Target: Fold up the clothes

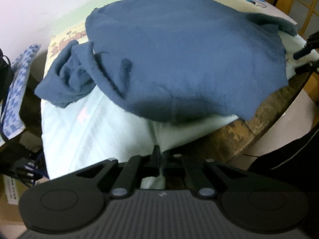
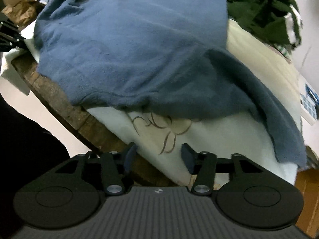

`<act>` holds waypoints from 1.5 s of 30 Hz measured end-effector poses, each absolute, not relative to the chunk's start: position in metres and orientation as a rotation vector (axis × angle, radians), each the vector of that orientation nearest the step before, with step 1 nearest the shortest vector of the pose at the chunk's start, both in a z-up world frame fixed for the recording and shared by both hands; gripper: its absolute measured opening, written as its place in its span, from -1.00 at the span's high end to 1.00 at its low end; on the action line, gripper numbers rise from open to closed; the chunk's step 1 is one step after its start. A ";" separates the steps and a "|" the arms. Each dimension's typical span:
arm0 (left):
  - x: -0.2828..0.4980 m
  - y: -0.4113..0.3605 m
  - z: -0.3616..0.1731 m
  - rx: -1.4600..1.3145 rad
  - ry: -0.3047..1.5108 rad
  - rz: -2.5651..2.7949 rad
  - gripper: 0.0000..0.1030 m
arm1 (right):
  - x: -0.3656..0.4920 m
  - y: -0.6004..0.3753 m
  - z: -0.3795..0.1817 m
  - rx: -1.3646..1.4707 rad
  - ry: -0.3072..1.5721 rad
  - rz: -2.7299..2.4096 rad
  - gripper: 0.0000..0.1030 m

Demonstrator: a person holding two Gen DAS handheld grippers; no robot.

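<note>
A blue fleece top lies spread over the pale sheet that covers the counter, body flat and wide, presumably laid out so its edges can be picked up and turned in. It looks soft, thick and a little fuzzy. One sleeve is bunched in a crumpled heap at one side; the other sleeve trails loose toward the counter's corner on the opposite side, so neither is folded in yet.

The left gripper is clenched right at the near edge, and it seems to have nipped a bit of the pale sheet rather than the top, whose hem sits just beyond. The right gripper is released, jaws apart over the sheet with nothing between them, near the hem. A heap of dark green clothes waits at the far end.
</note>
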State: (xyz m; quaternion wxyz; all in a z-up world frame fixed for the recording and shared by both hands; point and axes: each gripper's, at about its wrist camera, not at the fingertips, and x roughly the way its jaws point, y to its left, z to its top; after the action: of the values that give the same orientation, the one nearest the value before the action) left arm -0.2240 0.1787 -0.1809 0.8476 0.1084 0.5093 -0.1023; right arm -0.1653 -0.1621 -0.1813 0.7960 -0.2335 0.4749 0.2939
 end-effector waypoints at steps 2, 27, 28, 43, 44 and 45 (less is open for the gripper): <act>-0.230 0.176 -0.178 0.222 1.090 -0.191 1.00 | -0.160 -0.165 -0.181 -0.455 1.018 0.681 0.73; -0.143 0.192 -0.174 -0.029 1.037 0.290 0.74 | -0.096 -0.151 -0.159 -0.269 0.779 0.746 0.25; -0.141 0.198 -0.180 -0.086 1.056 0.308 0.79 | -0.095 -0.148 -0.164 -0.270 0.775 0.736 0.26; -0.185 0.202 -0.168 -0.133 1.010 0.422 0.59 | -0.086 -0.164 -0.187 -0.329 0.886 0.719 0.20; -0.181 0.201 -0.170 -0.119 1.020 0.424 0.61 | -0.084 -0.163 -0.185 -0.332 0.903 0.738 0.20; -0.177 0.200 -0.172 -0.106 1.030 0.426 0.67 | -0.082 -0.163 -0.186 -0.316 0.934 0.761 0.18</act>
State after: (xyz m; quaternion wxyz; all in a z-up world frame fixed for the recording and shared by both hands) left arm -0.1769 0.2001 -0.1719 0.8473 -0.0501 0.4887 0.2020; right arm -0.0818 -0.1626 -0.1856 0.8123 -0.1480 0.4375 0.3562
